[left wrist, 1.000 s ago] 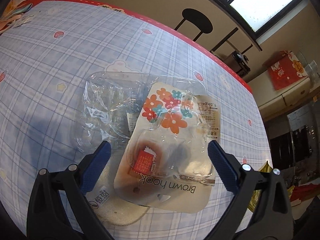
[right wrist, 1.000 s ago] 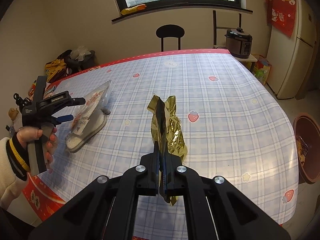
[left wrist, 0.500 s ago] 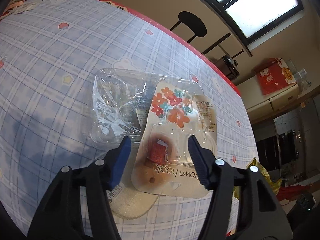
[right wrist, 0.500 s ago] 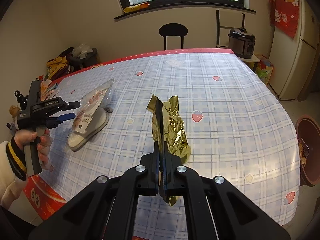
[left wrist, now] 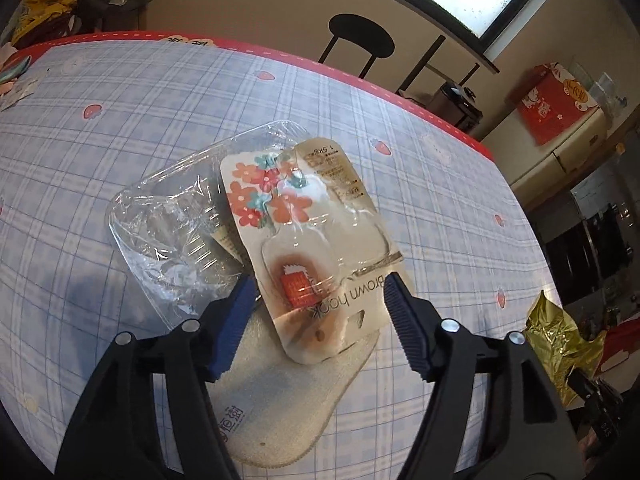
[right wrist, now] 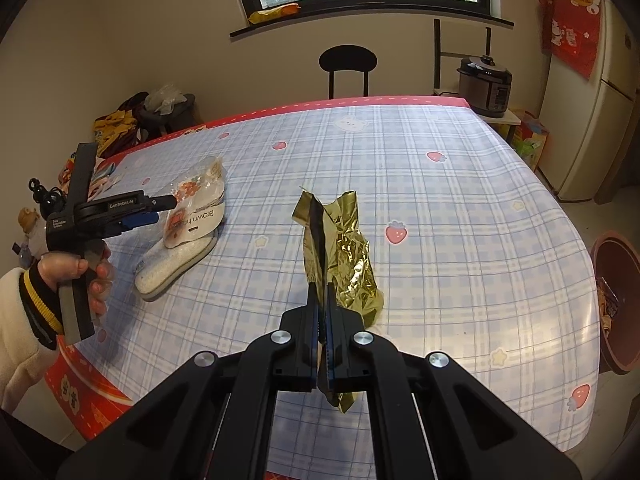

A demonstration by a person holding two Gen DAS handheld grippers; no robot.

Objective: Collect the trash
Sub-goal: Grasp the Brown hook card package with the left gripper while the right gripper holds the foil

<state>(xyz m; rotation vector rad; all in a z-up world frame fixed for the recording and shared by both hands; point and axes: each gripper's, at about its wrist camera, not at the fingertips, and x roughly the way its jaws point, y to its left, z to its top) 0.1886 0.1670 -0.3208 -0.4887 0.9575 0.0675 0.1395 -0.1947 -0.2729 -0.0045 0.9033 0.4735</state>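
Note:
A blister pack printed "Brown hook" (left wrist: 304,248) with orange flowers lies tilted over a crumpled clear plastic tray (left wrist: 172,224) and a white foam pad (left wrist: 288,400) on the checked table. My left gripper (left wrist: 316,284) straddles the pack's near end. Its jaws are opening, and the blue pads stand beside the card's edges without clearly pressing. The right wrist view shows that left gripper (right wrist: 160,208) at the pack (right wrist: 196,212), held in a hand (right wrist: 72,272). My right gripper (right wrist: 320,292) is shut on a gold foil wrapper (right wrist: 344,248), which it holds above the table.
The gold wrapper (left wrist: 560,336) shows at the right of the left wrist view. A brown bin (right wrist: 616,304) stands on the floor past the table's right edge. A black chair (right wrist: 347,60), a cooker (right wrist: 484,84) and a fridge (right wrist: 600,100) stand beyond the table (right wrist: 460,220).
The left jaws came in from wide to close around the hook pack, then spread a little. The left gripper rolled and drew back slightly. The right gripper and gold wrapper stayed put.

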